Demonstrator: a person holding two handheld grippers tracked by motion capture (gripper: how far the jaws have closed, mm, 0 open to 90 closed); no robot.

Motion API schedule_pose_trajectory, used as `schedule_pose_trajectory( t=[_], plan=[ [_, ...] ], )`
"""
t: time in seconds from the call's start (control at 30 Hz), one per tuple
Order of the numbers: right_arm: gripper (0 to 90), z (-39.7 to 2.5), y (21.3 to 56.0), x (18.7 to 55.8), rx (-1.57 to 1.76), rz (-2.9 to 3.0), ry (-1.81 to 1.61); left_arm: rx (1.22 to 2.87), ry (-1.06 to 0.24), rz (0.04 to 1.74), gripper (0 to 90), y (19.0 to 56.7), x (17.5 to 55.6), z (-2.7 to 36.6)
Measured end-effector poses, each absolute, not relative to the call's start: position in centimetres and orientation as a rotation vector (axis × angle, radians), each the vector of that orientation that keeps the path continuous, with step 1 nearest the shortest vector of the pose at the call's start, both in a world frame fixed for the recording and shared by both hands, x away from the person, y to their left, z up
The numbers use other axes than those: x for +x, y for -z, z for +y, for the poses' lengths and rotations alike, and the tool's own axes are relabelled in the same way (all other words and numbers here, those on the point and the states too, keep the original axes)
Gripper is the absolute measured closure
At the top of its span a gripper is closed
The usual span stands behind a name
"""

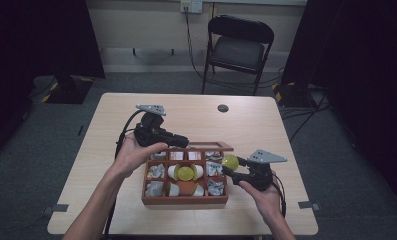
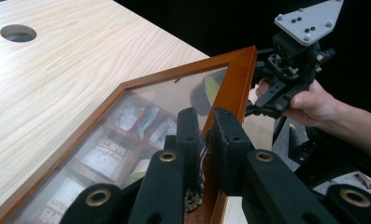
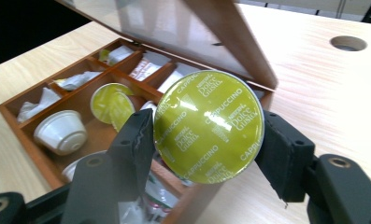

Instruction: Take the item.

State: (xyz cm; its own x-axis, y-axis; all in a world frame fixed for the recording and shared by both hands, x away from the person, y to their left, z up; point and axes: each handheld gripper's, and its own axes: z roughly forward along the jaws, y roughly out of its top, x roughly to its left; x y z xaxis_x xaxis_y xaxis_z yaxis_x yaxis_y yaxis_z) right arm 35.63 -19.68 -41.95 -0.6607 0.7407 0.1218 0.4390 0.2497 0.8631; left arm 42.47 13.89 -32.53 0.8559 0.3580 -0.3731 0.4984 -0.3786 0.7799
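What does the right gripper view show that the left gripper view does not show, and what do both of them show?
Right gripper view alone: the right gripper clamps a green capsule with Cappuccino print on its foil, and white capsules lie in the open compartments.

Left gripper view alone: the left gripper grips the edge of the glass lid, and the person's other hand appears farther off.

Both: the wooden box, its raised lid, the sachets and the table with its round hole.

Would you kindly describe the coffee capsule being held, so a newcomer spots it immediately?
Find the compartmented wooden box on the pale wooden table. At its right edge, the right claw grips a round capsule with a shiny green foil lid reading "Cappuccino", raised above the box while other capsules lie inside.
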Motion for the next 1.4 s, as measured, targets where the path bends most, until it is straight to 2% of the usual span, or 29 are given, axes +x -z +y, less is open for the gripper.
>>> schedule_pose_trajectory(
  t=[0.6, 0.97, 1.4],
  plan=[
    [40.1, -21.9, 42.4, 37.4, 1.150, 2.199, -1.263, 2.024, 0.167, 0.618, 81.7, 32.6, 42.3, 13.8],
    [40.1, -23.1, 44.7, 39.5, 1.216, 2.197, -1.196, 2.035, 0.172, 0.622, 81.6, 32.6, 42.1, 13.7],
    [40.0, -22.9, 46.9, 40.3, 1.246, 2.251, -1.082, 2.042, 0.172, 0.626, 81.5, 32.6, 42.0, 13.6]
  ],
)
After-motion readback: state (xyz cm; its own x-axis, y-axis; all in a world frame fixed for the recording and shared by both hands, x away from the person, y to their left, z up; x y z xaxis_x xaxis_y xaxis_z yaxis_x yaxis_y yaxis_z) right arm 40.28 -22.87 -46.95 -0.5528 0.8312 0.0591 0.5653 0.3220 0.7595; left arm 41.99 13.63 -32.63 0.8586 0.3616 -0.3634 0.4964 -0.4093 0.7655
